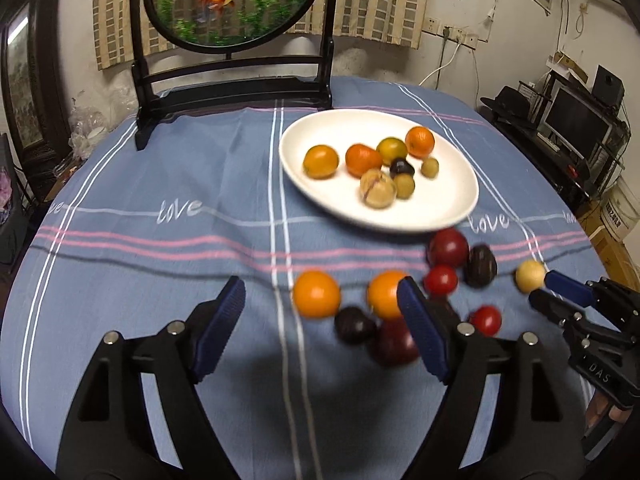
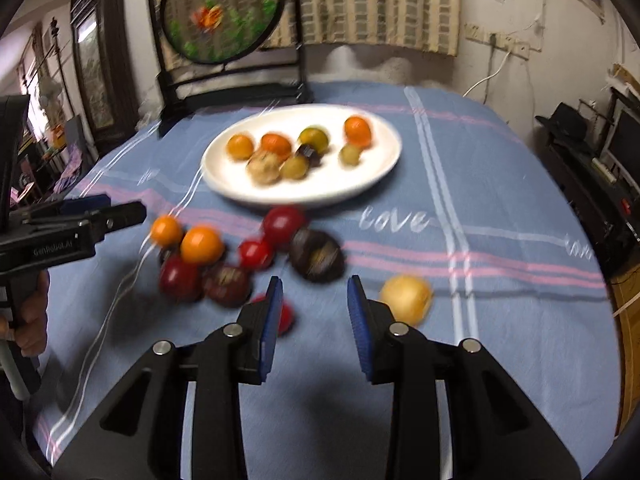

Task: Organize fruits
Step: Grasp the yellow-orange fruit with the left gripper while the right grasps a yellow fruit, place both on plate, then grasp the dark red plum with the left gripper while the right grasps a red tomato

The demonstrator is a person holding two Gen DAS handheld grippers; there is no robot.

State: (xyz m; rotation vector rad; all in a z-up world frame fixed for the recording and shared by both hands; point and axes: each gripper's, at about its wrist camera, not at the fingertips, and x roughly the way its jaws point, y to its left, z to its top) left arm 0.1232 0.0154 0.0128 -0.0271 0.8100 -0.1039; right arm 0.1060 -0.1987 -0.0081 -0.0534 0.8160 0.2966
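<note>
The white plate (image 1: 448,216) sits far on the blue cloth (image 1: 160,264), holding eight fruits; loose fruits (image 2: 202,245) lie near it (oranges, reds, dark ones). The left gripper (image 1: 322,304) stands wide open and empty. The right gripper (image 2: 315,294) shows a narrow gap with nothing gripped, a yellow fruit (image 2: 406,297) just right of it.

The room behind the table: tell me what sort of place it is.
Probably a lived-in home. A cloth-covered table holds a plate of fruit, a goldfish screen stands behind, and a monitor sits on a cluttered shelf.
</note>
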